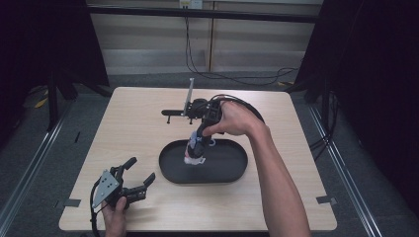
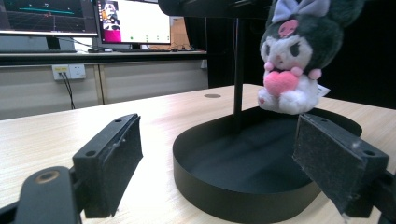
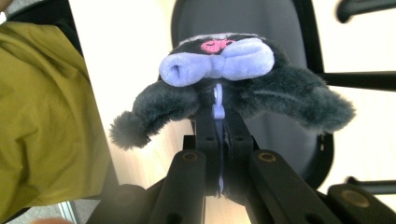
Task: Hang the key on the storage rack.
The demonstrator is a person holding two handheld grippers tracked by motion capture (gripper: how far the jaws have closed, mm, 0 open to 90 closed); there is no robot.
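Plush toy (image 2: 295, 60) above black tray (image 2: 224, 186), tongs (image 2: 217, 163) apart.

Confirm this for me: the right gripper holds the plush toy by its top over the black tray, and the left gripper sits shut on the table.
Not quite. The left gripper is open, not shut: the left gripper view shows its fingers wide apart with nothing between them. The rest stands: the right gripper holds the plush toy by its top over the black tray.
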